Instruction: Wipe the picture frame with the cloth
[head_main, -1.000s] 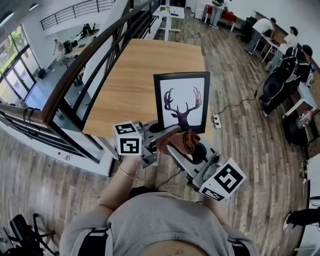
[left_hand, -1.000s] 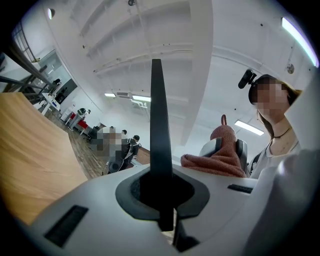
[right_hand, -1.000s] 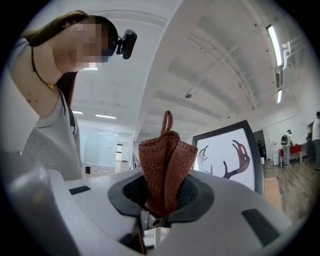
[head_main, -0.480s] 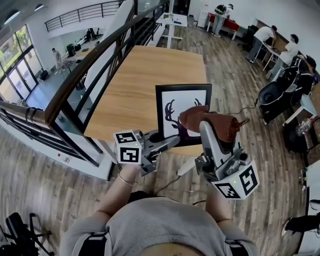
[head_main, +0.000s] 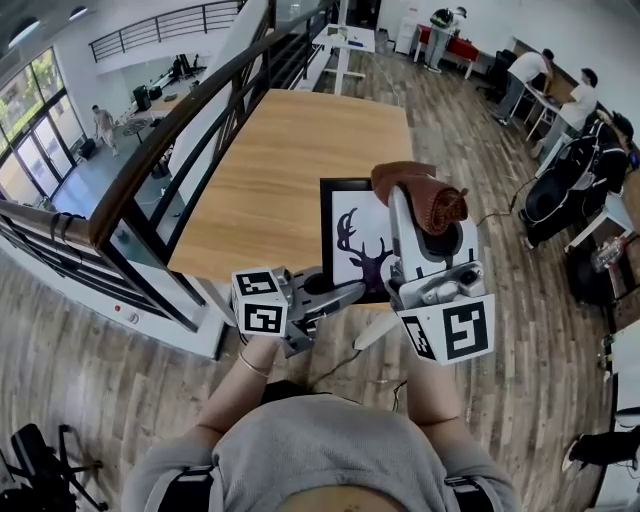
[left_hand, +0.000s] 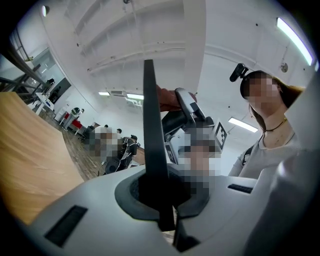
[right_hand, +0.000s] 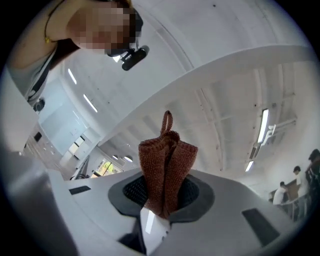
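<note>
- Head view: the left tongs (head_main: 352, 291) are clamping the lower edge of the picture frame (head_main: 362, 245), holding it upright in the air in front of the tabletop (head_main: 280, 150). The right tongs (head_main: 405, 205) are bringing the cloth (head_main: 425, 195) to the frame's upper right corner. A hard wiping push there could swing the frame about its single low hold.
- Left gripper view: the frame is showing edge-on, pinched between nearly closed jaws. So thin a bite could slip and drop the frame.
- Right gripper view: the jaws are squeezing a bunched fold of the cloth. Rubbing could tug it free, or let the bare tips scrape the frame's front.
</note>
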